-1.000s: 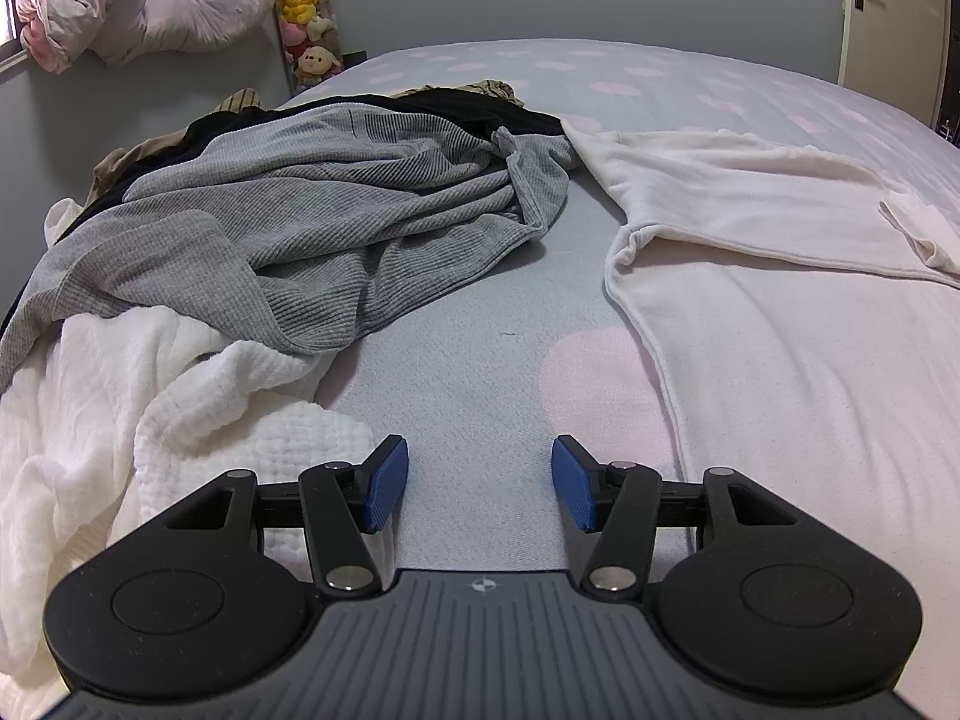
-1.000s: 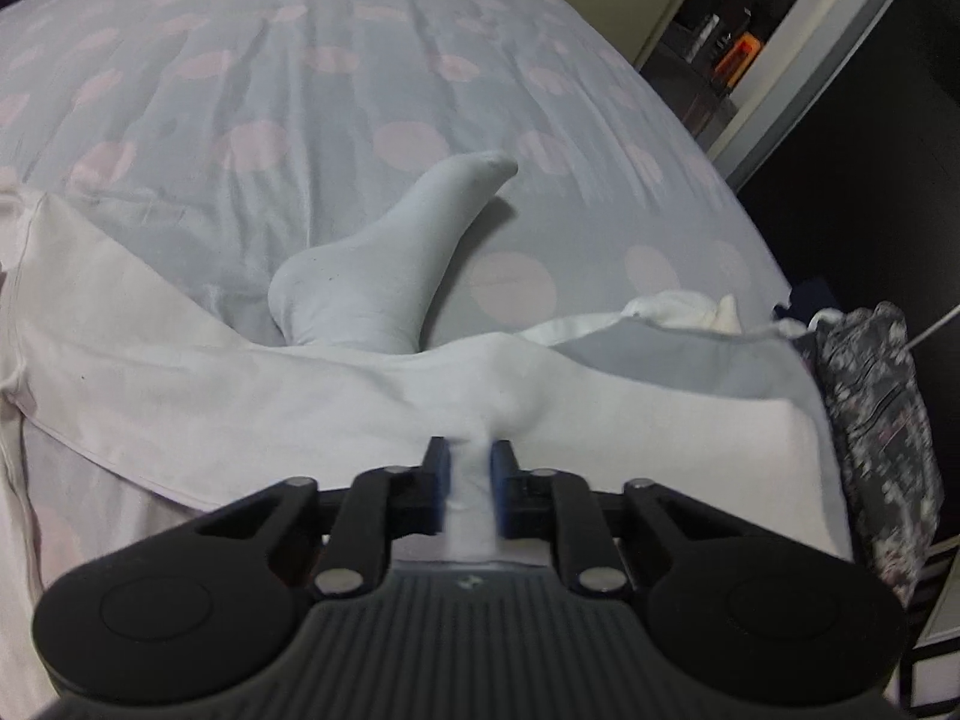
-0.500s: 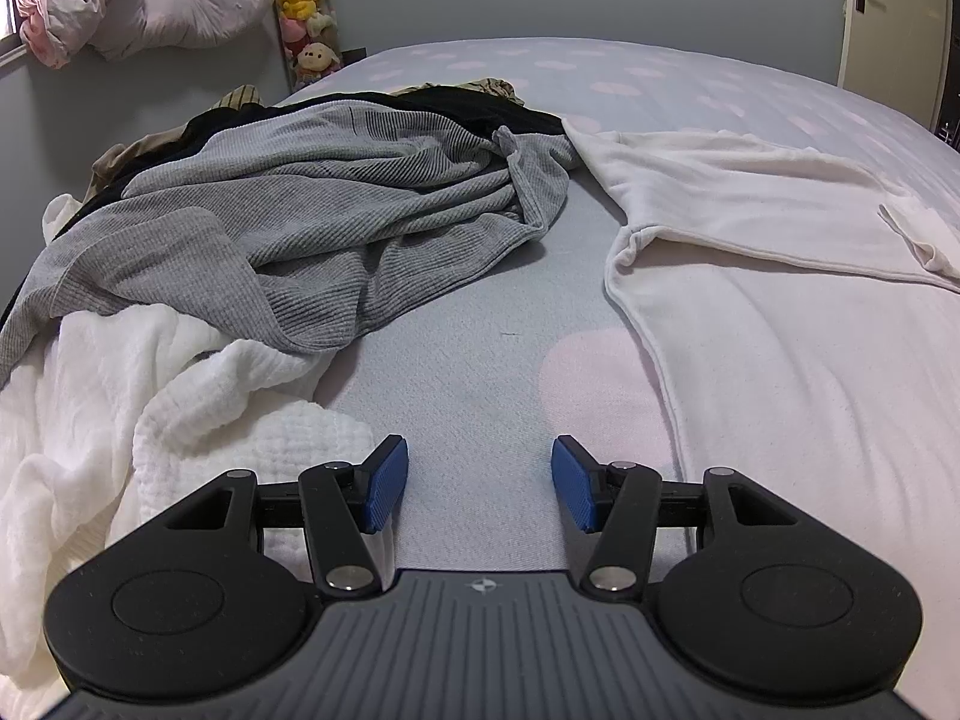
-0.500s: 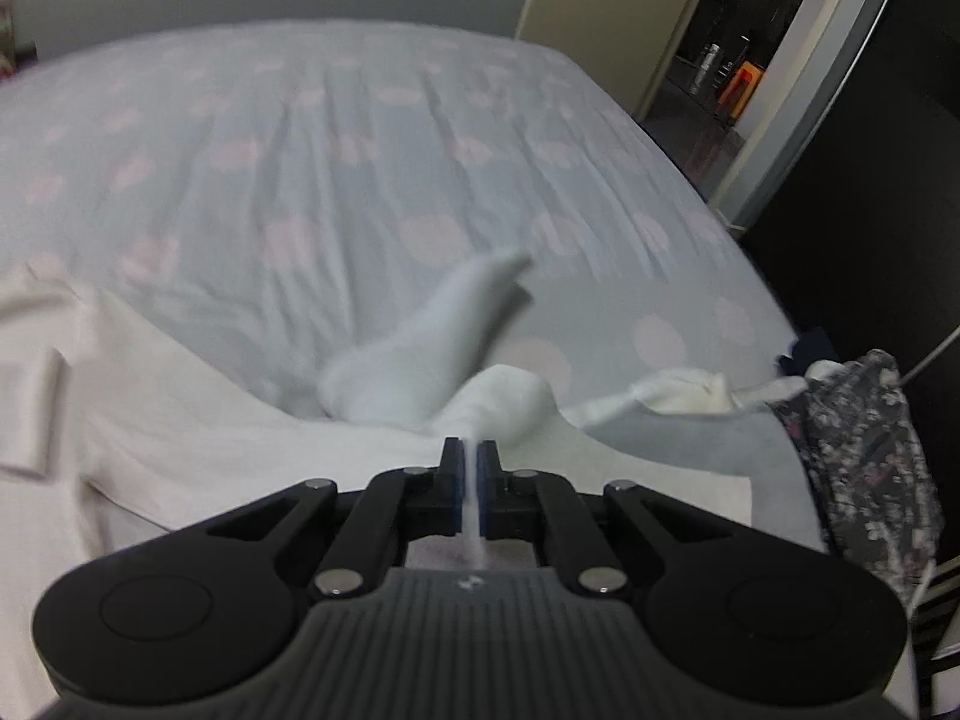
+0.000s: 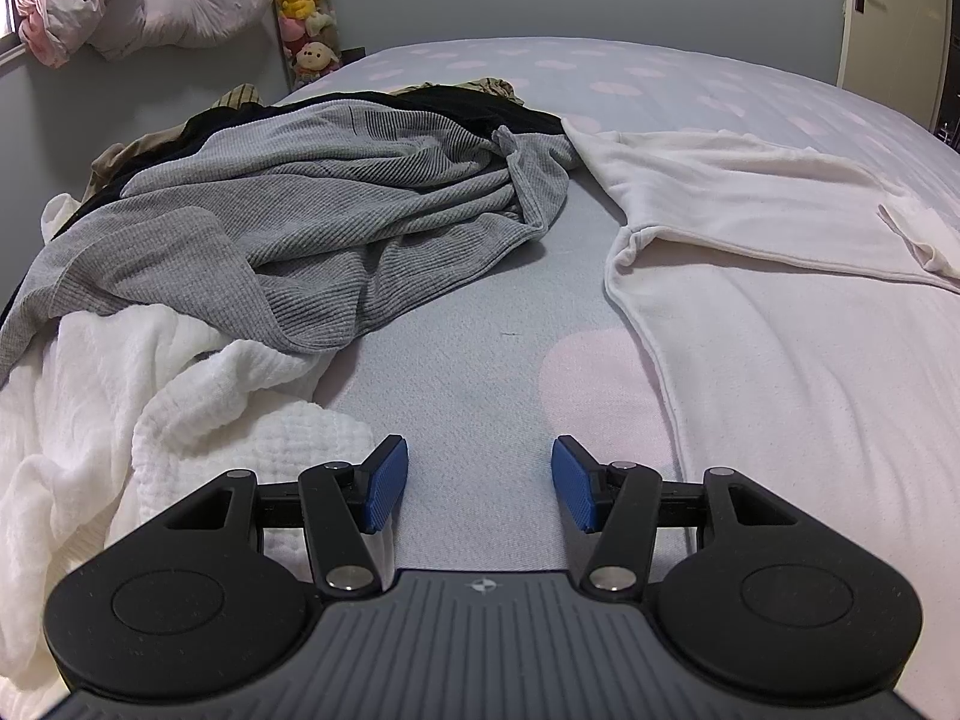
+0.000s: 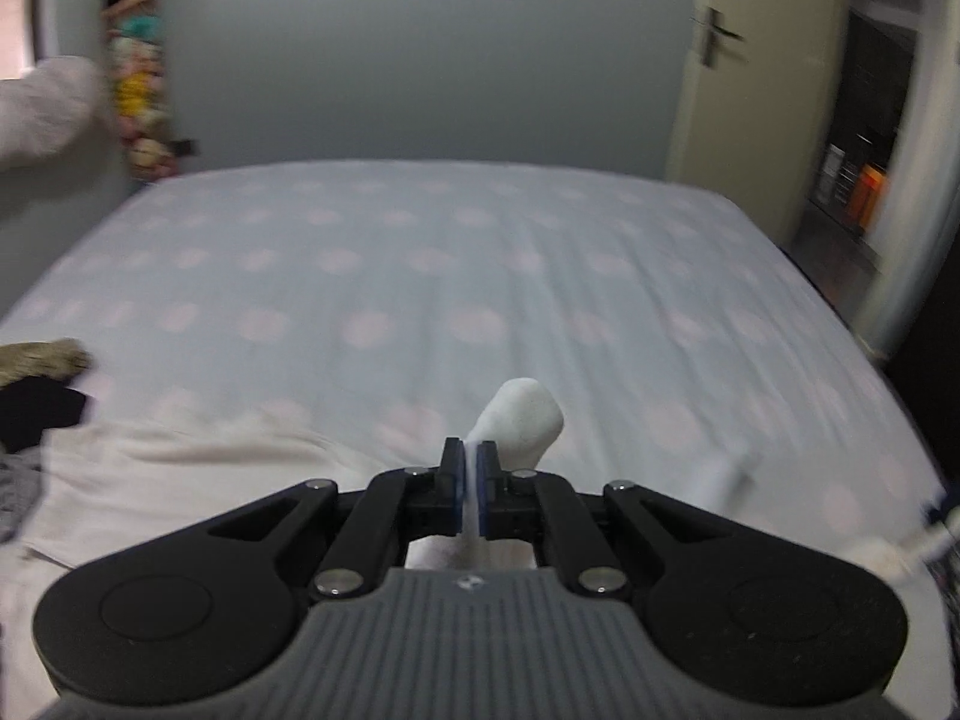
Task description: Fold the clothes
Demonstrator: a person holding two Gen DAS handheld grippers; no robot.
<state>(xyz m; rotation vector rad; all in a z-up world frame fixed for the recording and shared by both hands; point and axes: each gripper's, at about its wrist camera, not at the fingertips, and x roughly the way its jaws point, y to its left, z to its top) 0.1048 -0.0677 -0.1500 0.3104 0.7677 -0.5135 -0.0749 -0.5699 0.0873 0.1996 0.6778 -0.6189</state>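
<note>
Step in hand, as I read it: pick-up/clear-off. Right claw (image 6: pixel 474 468) is pressed together on a thin edge of a white sock (image 6: pixel 528 417), which sticks up past the tips w/ its rounded toe end puffed out, off the bed (image 6: pixel 420 276). Right view is motion-blurred, so exact grip depth can't be told. Left claw (image 5: pixel 480 483) is spread, nothing btwn its blue pads, hanging over bare sheet btwn the laundry pile and the cream top (image 5: pixel 780 360).

Next move, prob: carry the sock clear of the cream top, set it aside or pair it, then bring the left claw in for a hem or sleeve. Needs a gentle lay-down; a sock this limp will flop.

Materials: sock is soft knit, tube-shaped. Cream top is thin, smooth jersey, spread mostly flat w/ a rolled edge. Grey ribbed knit (image 5: pixel 336 222) is crumpled, heavy folds, over black fabric. White waffle-textured cloth (image 5: pixel 180 420) is bunched near the left claw. Sheet: pale grey-blue, pink dots.
</note>
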